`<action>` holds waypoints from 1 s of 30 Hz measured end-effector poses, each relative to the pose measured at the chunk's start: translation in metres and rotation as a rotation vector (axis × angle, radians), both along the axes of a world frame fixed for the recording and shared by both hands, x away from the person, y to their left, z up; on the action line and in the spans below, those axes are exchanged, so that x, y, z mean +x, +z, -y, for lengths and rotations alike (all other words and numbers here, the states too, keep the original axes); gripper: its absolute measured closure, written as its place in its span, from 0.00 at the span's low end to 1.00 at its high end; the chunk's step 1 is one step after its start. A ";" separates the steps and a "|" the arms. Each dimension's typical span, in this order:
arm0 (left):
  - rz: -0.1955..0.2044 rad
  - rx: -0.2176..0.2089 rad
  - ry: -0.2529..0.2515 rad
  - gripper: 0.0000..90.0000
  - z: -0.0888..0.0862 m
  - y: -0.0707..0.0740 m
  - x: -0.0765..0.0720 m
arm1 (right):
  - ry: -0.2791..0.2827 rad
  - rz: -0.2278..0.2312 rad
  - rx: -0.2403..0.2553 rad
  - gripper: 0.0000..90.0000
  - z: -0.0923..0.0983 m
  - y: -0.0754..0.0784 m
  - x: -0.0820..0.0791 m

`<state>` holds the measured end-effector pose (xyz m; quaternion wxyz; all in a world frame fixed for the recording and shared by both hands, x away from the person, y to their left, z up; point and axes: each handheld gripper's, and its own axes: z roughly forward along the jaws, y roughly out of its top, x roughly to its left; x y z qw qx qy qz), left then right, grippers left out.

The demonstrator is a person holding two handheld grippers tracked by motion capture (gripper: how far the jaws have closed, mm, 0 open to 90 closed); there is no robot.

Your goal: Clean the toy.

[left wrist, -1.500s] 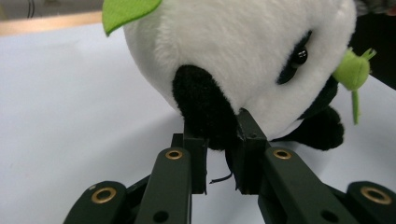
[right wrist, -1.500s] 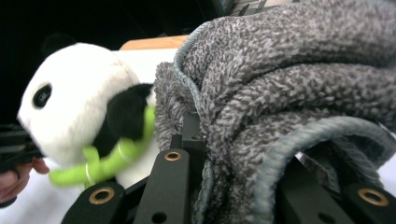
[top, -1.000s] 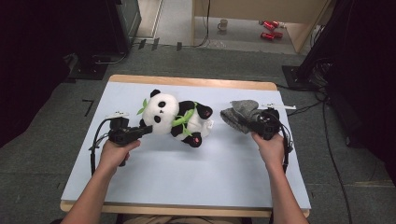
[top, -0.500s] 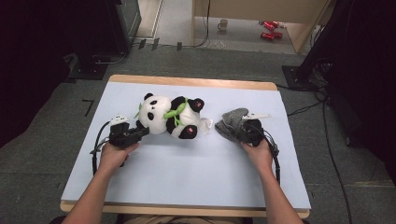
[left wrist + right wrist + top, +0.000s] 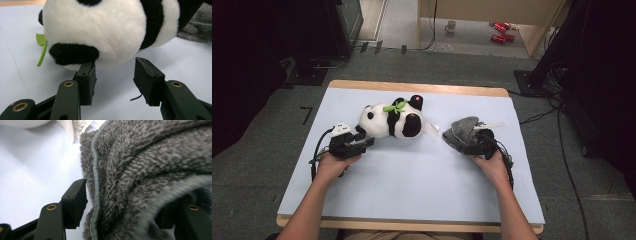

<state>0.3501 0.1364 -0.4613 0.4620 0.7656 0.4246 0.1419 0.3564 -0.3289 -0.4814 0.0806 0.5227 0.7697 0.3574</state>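
One black-and-white plush panda (image 5: 389, 120), green leaf collar, beside grey fleece (image 5: 460, 132).

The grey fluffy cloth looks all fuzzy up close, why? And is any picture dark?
In the right gripper view the grey cloth sits so near the lens that its lower right edge smears out of focus. In the left gripper view the panda looks sharp and evenly lit. In the high view the table is bright, the room's sides nearly black.
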 end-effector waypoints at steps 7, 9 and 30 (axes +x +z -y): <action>-0.001 0.029 -0.017 0.49 -0.003 0.003 0.001 | 0.005 0.021 0.000 0.39 0.014 0.013 -0.008; 0.006 0.052 -0.032 0.45 -0.004 0.004 0.000 | 0.009 0.040 -0.003 0.38 0.021 0.019 -0.013; 0.007 0.187 0.003 0.35 -0.043 -0.007 0.002 | -0.066 0.109 -0.018 0.33 0.093 0.017 -0.031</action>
